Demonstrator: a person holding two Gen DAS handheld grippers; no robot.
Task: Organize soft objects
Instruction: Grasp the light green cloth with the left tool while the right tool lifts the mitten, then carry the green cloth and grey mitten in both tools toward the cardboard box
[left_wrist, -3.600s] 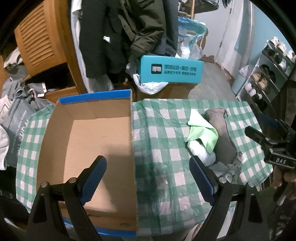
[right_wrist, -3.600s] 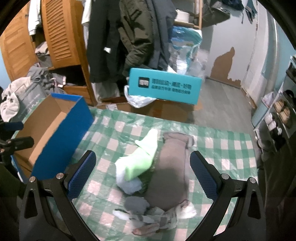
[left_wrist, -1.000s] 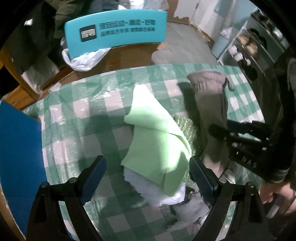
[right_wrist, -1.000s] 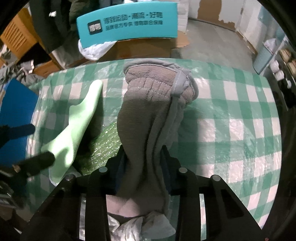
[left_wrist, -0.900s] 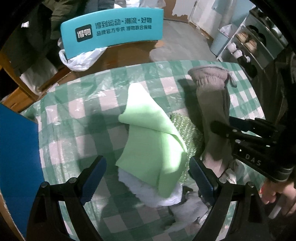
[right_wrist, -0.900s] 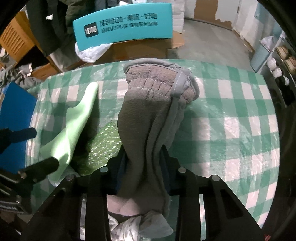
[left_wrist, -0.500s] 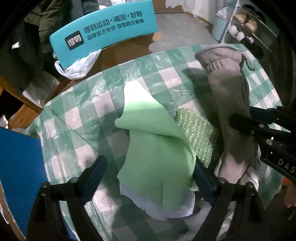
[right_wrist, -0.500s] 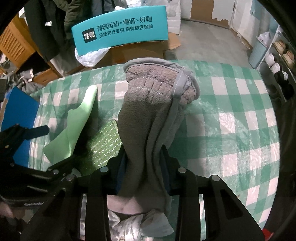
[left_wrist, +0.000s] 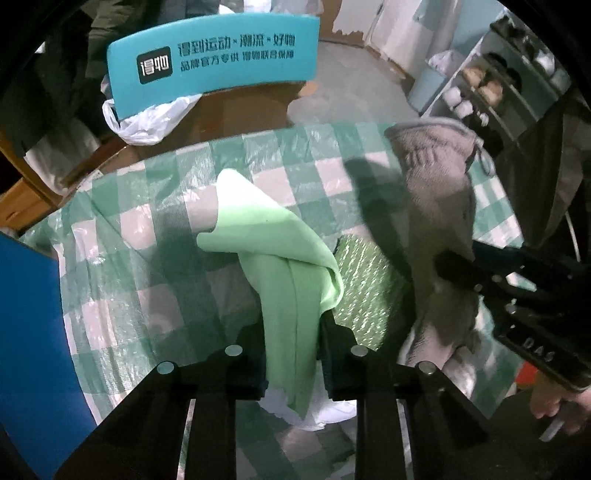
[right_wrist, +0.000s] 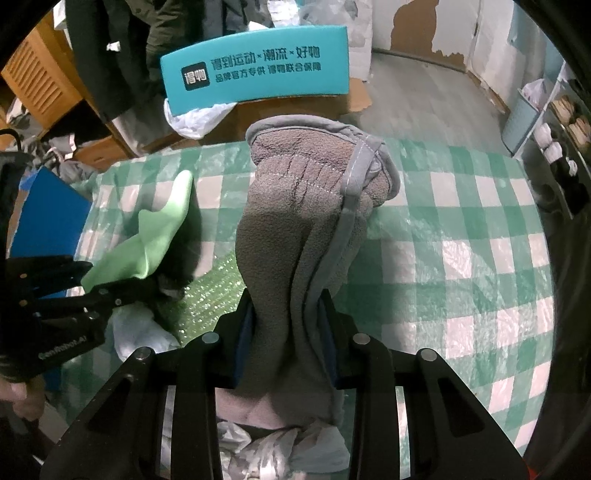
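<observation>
- Blue cardboard box (left_wrist: 26, 332): far left edge of the green-and-white checked tabletop (left_wrist: 166, 280); only its blue wall shows.
- Left hand-held gripper (left_wrist: 291, 343): jaws clamped on the near end of the light green folded cloth (left_wrist: 273, 251). The cloth's far corner points away toward the teal chair back with white printed text (left_wrist: 214, 62).
- White soft item (left_wrist: 325, 410): under the green cloth's near end, on the tabletop.
- Sparkly green textured pad (left_wrist: 364, 291): flat on the tabletop between the green cloth and the grey fleece mitten (right_wrist: 306, 229), partly under both.
- Right hand-held gripper (right_wrist: 286, 332): jaws closed on the mitten's lower part. Cuff with grey trim is at the far end, toward the chair back.
- Crumpled grey-white fabric (right_wrist: 280, 450): near edge, below the mitten, between the right gripper's arms.
- Shelf rack with shoes (left_wrist: 506, 85): far right, off the tabletop.
</observation>
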